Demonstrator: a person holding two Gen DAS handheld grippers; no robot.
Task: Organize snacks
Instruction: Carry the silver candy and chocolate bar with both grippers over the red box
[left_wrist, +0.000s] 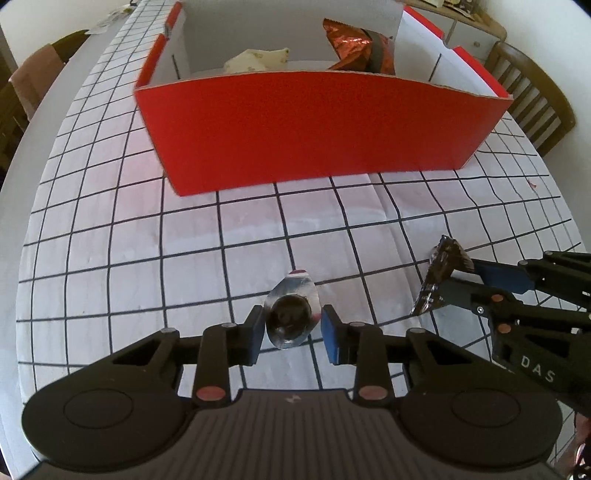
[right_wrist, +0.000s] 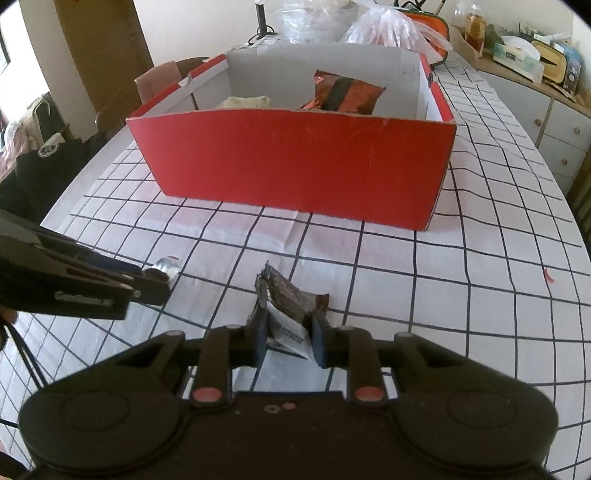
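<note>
Surface (right_wrist: 480, 229): white cloth with a black grid, creased along fold lines, edge curving away on both sides.

Wooden slat-back chair (left_wrist: 532, 99) at the far right side. Another chair (right_wrist: 162, 79) at the far left, pinkish cloth draped over its back.

Pale sideboard (right_wrist: 561, 122) with round knobs along the right wall, wooden top crowded with jars, boxes and packets.

Brown wooden door or cabinet panel (right_wrist: 103, 48) at back left.

Walls plain off-white.

Clear plastic bags (right_wrist: 391, 27) heaped at the far end of the surface.

Soft daylight; bright patch at far left.
</note>
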